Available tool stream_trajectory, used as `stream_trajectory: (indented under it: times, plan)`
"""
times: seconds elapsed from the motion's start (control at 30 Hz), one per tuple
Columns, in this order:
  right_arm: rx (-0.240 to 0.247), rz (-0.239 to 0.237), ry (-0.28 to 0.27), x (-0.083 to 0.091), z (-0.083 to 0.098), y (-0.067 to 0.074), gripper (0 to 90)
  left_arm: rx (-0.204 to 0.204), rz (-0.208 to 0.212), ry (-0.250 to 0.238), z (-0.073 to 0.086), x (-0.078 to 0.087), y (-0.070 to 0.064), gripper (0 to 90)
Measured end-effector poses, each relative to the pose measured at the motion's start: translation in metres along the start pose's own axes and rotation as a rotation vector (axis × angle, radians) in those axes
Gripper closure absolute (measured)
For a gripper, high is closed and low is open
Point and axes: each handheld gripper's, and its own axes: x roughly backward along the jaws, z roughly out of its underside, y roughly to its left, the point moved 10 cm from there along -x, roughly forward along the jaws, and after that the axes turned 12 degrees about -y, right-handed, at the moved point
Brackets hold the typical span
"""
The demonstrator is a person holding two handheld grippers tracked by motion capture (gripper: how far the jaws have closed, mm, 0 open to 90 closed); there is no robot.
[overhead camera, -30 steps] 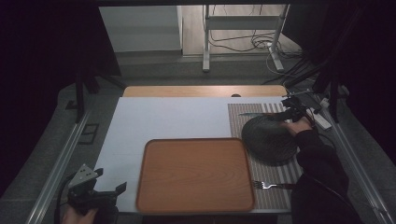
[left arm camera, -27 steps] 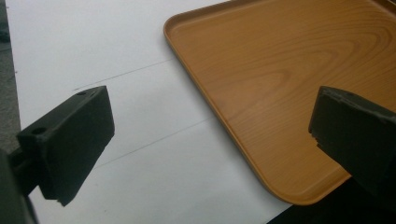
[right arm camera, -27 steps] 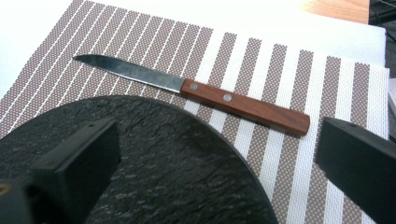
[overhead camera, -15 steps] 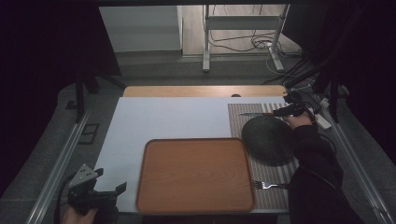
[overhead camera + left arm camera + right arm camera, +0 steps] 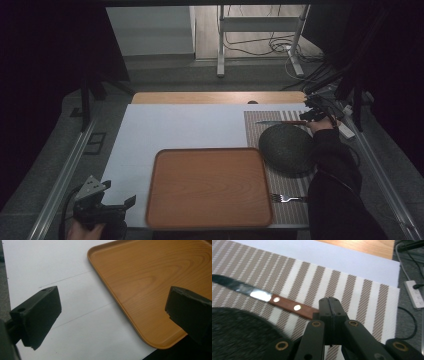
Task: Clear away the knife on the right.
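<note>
Right claw point(image 5: 329, 306) has just closed on knife point(image 5: 262, 296) handle end.

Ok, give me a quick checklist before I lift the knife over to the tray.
1. Right gripper shut on the knife handle: ok, jaws just closed on its end.
2. Grip depth: not ok, only the handle tip is between the jaws.
3. Blade free of the plate: ok, it lies beside it on the mat.
4. Tray ready: ok, nothing on it.
5. Left gripper out of the way: ok, open at the tray's near corner.
6. Fork off the path: ok, at the mat's near edge.
</note>
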Motion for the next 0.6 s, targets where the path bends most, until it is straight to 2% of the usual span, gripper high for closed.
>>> stream_trajectory:
  times: [0.3, 0.5, 0.6]
  plan:
    - [0.0, 0.04, 0.027, -0.016, 0.007, -0.014, 89.2, -0.001, -0.002, 0.001, 0.0, 0.0, 0.0, 1.4]
    - [-0.004, 0.027, 0.059, -0.015, 0.015, -0.014, 89.2, -0.004, -0.001, 0.003, 0.0, 0.0, -0.001, 1.5]
    - [-0.008, 0.009, 0.077, -0.009, 0.021, -0.012, 89.1, -0.008, -0.002, 0.003, 0.0, 0.0, -0.001, 1.5]
